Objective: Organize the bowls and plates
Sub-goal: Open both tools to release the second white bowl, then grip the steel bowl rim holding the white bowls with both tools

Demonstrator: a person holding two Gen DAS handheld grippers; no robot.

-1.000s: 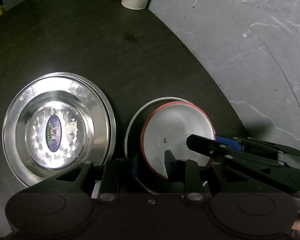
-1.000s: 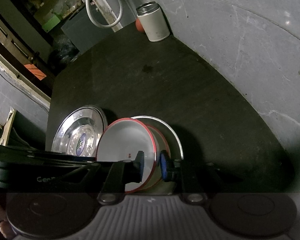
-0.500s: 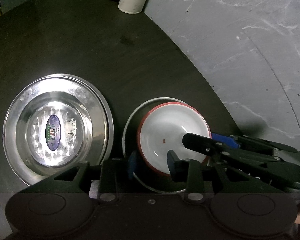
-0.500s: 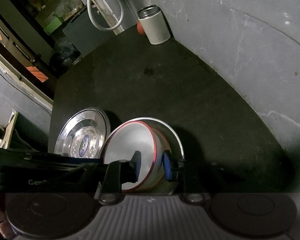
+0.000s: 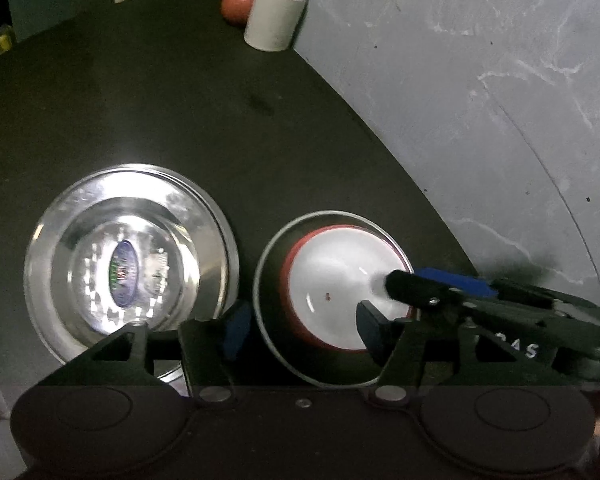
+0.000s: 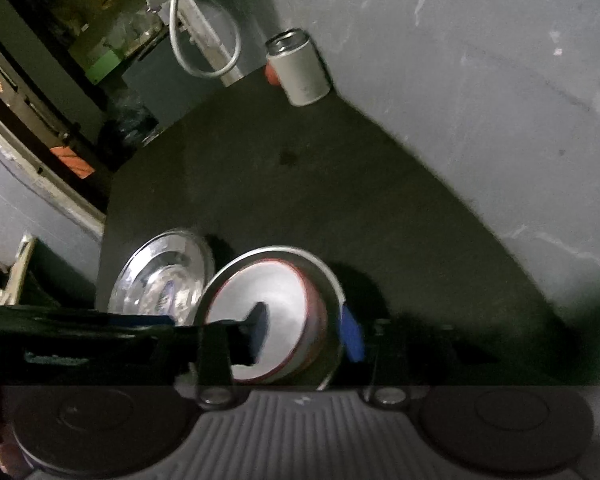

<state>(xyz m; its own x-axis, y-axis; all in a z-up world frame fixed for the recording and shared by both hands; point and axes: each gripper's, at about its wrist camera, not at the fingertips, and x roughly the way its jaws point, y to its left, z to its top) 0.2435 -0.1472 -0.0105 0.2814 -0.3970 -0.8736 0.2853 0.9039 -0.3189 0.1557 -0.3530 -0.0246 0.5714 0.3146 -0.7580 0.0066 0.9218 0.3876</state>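
A white bowl with a red rim (image 5: 340,288) sits nested inside a steel bowl (image 5: 268,256) on the dark table (image 5: 160,92). Left of them lies a stack of steel plates (image 5: 128,264). My left gripper (image 5: 303,330) is open, one pad outside the steel bowl's left rim and the other over the white bowl's near side. My right gripper (image 6: 304,334) is open too: its left finger is inside the white bowl (image 6: 276,308) and its right blue pad is outside the steel bowl's (image 6: 332,280) wall. It reaches in from the right in the left wrist view.
A white open can (image 5: 278,16) and a red ball (image 5: 238,2) stand at the table's far corner against the grey wall (image 5: 480,100). The table's left edge (image 6: 104,240) drops off beside the plates. A white cable loop (image 6: 204,40) hangs beyond the table.
The red-rimmed bowl came down level into the steel bowl. My right gripper's fingers, shut on its rim before, have spread and let it go. The left gripper's fingers also widened.
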